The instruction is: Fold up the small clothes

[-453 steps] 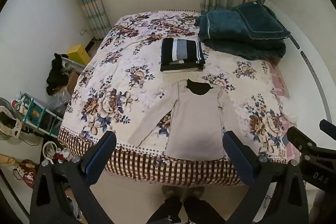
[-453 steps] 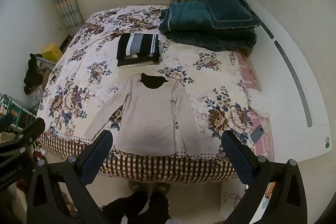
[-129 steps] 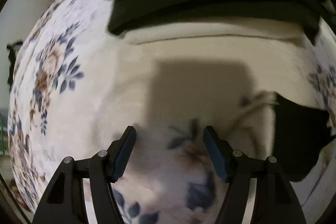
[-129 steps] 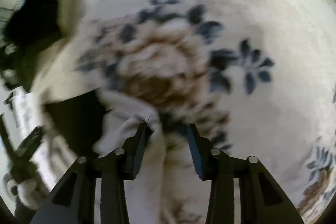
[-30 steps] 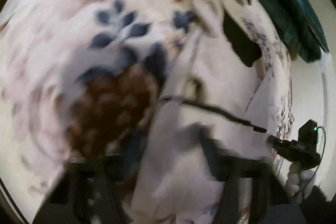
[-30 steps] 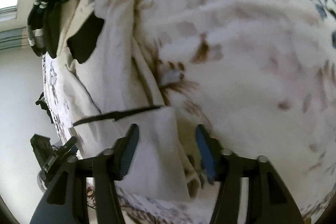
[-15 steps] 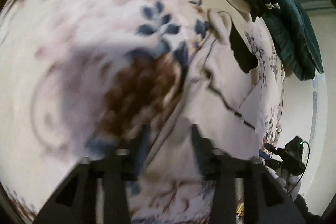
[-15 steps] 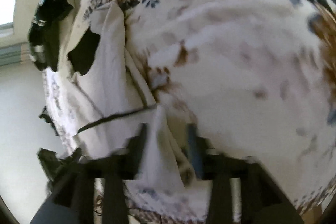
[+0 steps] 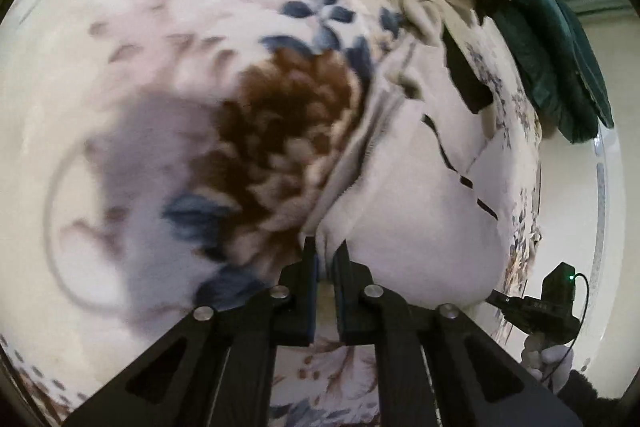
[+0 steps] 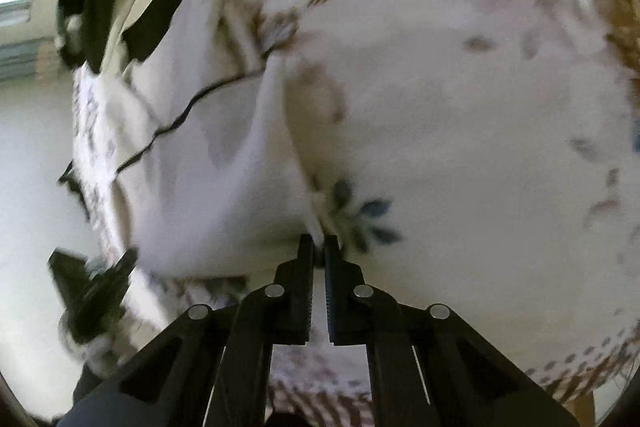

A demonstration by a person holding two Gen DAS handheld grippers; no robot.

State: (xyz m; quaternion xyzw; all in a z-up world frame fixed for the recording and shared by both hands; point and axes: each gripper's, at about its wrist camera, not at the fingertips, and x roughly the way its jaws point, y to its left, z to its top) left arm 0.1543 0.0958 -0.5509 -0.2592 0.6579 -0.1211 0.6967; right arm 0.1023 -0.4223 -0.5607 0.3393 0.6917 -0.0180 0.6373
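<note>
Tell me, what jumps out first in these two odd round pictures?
In both views, black pincers sit at the bottom centre: the left gripper and right gripper are each closed on an edge of a pale shirt. It lies on a floral bedspread, whose big brown flower fills the middle of the left view. A thin dark cord snakes across the shirt in the right view.
</note>
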